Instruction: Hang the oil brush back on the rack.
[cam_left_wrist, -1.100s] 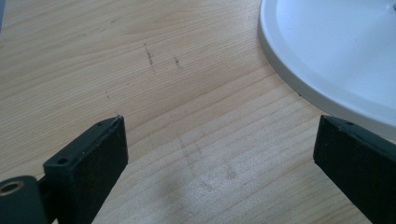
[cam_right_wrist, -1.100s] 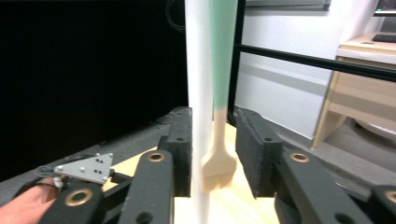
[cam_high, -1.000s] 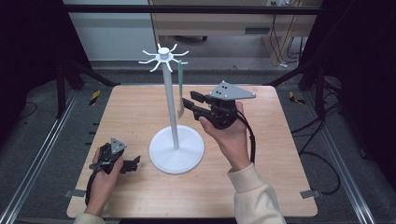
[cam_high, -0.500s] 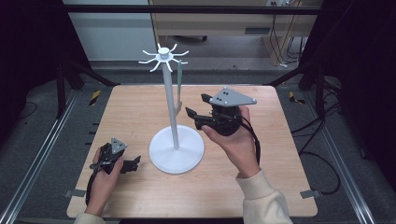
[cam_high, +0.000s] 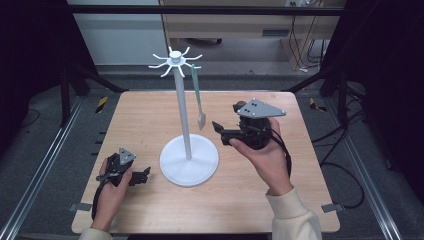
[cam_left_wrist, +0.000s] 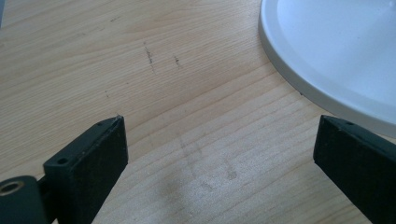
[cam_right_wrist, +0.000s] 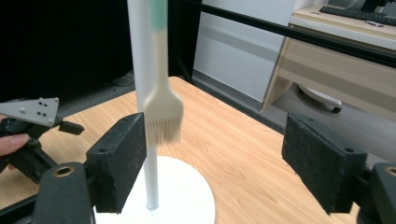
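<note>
A white stand with a round base (cam_high: 189, 162) and a thin pole (cam_high: 183, 107) rises from the middle of the table, with hook arms at its top (cam_high: 175, 59). A brush with a green handle (cam_high: 196, 82) and pale bristles (cam_right_wrist: 162, 114) hangs from one hook, beside the pole (cam_right_wrist: 140, 51). My right gripper (cam_high: 222, 132) is held above the table just right of the brush, jaws open and empty (cam_right_wrist: 219, 158). My left gripper (cam_high: 144, 175) rests on the wood at the front left, open (cam_left_wrist: 219, 149), with the base's rim (cam_left_wrist: 327, 60) close to one jaw.
The wooden table (cam_high: 310, 190) has free room along the front and right. A metal frame and dark floor surround it. Cables (cam_high: 345, 165) trail off the right edge. My left gripper and hand (cam_right_wrist: 30, 116) lie beyond the pole in the right gripper view.
My right gripper has drawn back from the brush, lower and nearer the person, with empty jaws. The brush still hangs on its hook. The left gripper has not moved.
</note>
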